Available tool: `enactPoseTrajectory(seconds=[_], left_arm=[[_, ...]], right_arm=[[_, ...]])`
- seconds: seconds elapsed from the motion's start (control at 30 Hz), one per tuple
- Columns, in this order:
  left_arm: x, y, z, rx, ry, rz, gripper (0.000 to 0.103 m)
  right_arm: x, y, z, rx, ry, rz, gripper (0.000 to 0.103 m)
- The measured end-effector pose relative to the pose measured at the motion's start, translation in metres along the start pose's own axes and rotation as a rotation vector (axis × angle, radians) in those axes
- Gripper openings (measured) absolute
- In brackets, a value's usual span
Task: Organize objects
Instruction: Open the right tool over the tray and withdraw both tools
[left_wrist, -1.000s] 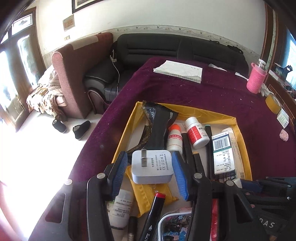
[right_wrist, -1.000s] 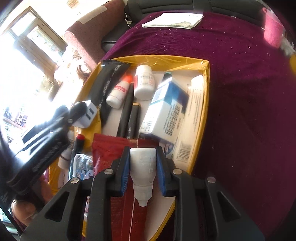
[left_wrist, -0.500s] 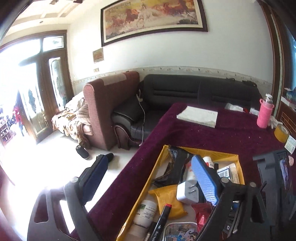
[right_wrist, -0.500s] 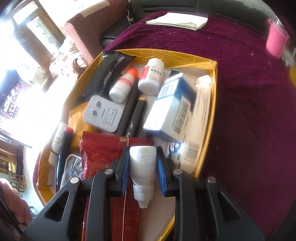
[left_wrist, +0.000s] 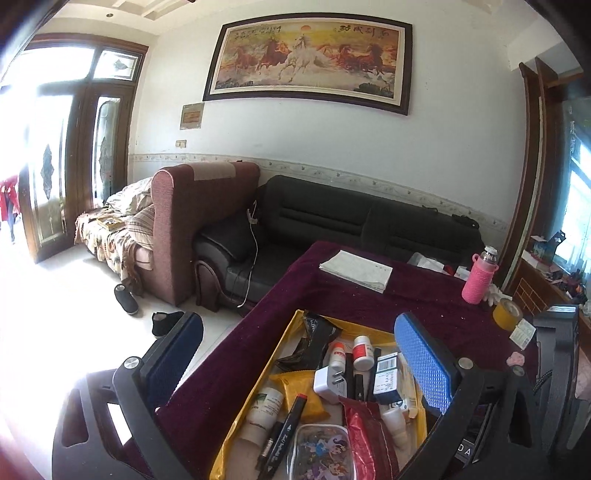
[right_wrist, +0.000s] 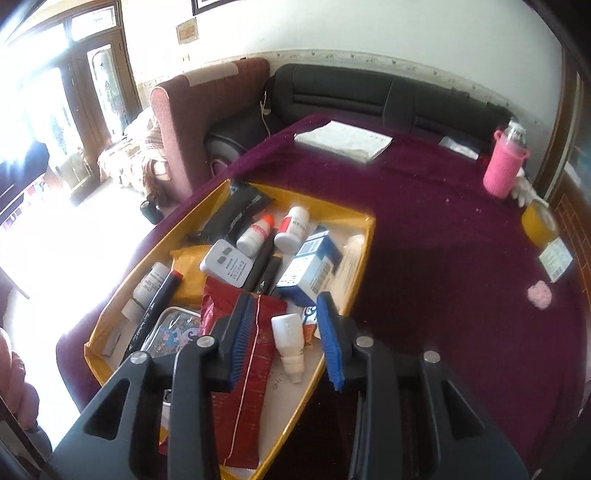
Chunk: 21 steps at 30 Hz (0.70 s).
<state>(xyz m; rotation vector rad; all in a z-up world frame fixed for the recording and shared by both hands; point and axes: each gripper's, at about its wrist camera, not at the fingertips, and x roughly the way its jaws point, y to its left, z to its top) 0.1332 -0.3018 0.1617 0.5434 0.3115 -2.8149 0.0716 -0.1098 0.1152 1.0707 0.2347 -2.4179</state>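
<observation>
Yellow tray (right_wrist: 364, 221) on table (right_wrist: 461, 240), white dropper bottle (right_wrist: 290, 341) lying inside, free between opening right hand-held gripper (right_wrist: 288, 332) jaws, left hand-held gripper (left_wrist: 299, 360) spread wide, still opening, empty

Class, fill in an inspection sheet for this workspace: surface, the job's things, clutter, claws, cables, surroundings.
Surface: table under a purple cloth.
Job's things: yellow tray holding a white charger plug, small dropper bottle, red packet, blue-and-white box, two red-capped bottles, markers.
Clutter: pink-sleeved bottle, tape roll, folded paper.
Claws: left claw wide open, nothing between its pads; right claw opening, dropper bottle lying free between its pads.
Cables: white cable on the black sofa.
Surroundings: horse painting, glass doors.
</observation>
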Motion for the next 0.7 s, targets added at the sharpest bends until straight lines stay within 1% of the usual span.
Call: enactPoseTrajectory(seconds=[0.07,0.13,0.23,0.33,0.4,0.43,0.7], left_arm=[[-0.007,0.001,-0.003,-0.002,-0.006,0.022,0.102],[-0.013,-0.002,-0.008,0.007,-0.003,0.033,0.102],[-0.019,-0.009,-0.014,0.043,0.001,0.058,0.102],[-0.029,-0.013,-0.02,0.047,-0.012,0.075,0.102],[-0.035,-0.017,-0.023,0.061,-0.028,0.122,0.102],[-0.037,-0.018,-0.023,0.064,-0.034,0.13,0.102],[-0.035,-0.017,-0.032,0.065,0.008,0.2,0.102]], right_arm=[[-0.017,-0.003,-0.006,-0.002,-0.043,-0.022,0.049],[-0.026,-0.002,-0.012,0.0,-0.061,-0.024,0.049],[-0.026,0.0,-0.021,-0.008,-0.056,-0.013,0.049],[-0.027,0.004,-0.028,-0.019,-0.055,-0.009,0.049],[-0.027,0.006,-0.032,-0.027,-0.046,-0.006,0.049],[-0.026,0.007,-0.034,-0.031,-0.042,-0.006,0.049],[-0.03,0.014,-0.043,-0.039,-0.029,0.001,0.049]])
